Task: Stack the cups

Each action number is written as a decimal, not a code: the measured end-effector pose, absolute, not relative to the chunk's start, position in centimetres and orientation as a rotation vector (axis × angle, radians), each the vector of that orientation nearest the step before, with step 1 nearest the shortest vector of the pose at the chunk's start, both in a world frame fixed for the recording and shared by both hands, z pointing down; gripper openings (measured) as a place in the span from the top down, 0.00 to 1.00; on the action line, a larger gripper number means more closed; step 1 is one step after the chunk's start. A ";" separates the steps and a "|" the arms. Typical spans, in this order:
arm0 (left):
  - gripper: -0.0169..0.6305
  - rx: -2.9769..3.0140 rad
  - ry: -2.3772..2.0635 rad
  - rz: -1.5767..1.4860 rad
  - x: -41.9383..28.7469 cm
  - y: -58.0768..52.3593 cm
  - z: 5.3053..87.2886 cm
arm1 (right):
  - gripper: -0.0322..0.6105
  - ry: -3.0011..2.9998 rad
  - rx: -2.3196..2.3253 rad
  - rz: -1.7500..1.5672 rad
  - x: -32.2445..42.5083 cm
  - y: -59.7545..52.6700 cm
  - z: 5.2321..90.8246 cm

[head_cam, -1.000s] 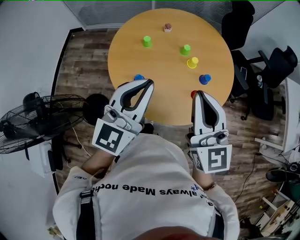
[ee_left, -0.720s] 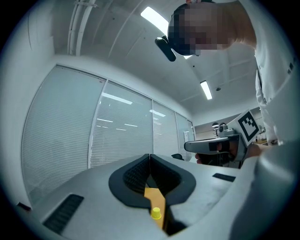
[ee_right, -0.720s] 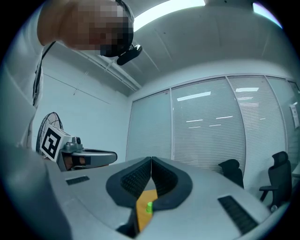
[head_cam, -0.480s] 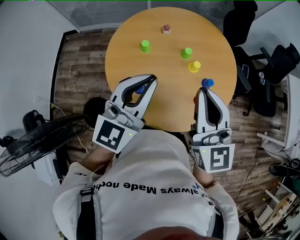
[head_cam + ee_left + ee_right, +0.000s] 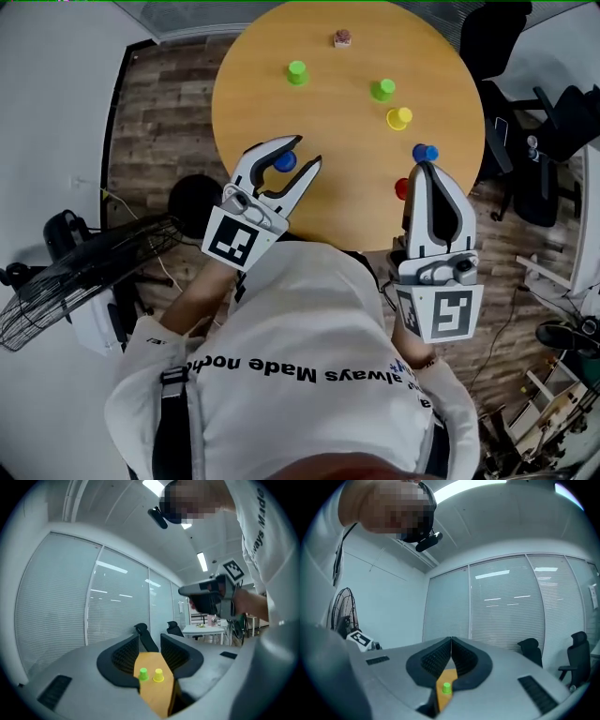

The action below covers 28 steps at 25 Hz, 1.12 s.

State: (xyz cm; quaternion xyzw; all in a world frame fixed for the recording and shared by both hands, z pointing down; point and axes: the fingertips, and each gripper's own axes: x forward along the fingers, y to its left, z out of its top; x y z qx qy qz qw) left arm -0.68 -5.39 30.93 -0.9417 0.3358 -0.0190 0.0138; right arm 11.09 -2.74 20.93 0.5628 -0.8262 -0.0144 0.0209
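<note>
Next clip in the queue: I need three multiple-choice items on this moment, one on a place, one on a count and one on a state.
1. Where does the yellow cup stand?
A. on the table, beside a green cup
B. on the floor
C. stacked on another cup

2. How many green cups are on the table?
A. one
B. two
C. three

3. How do the jaws of the right gripper stand?
A. wide apart
B. shut on a yellow cup
C. together, with nothing between them

Answers:
1 A: in the head view it stands alone on the tabletop, next to that green cup.
2 B: there is the far-left green cup and the one by the yellow cup.
3 C: the right gripper view shows the pads meeting, with nothing between them.
</note>
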 end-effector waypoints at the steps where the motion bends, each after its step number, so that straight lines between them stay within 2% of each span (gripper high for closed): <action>1: 0.74 -2.933 1.039 -0.091 -0.9 -5.4 32.6 | 0.91 -2.561 1.746 -0.045 11.1 -2.8 21.0; 9: 0.71 -2.984 1.116 -0.345 -3.6 -5.6 45.3 | 0.91 -2.533 1.769 -0.063 11.6 -2.7 20.7; 28: 0.66 -3.033 1.225 -0.924 -7.2 -5.8 65.0 | 0.91 -2.510 1.771 -0.079 12.2 -2.2 20.7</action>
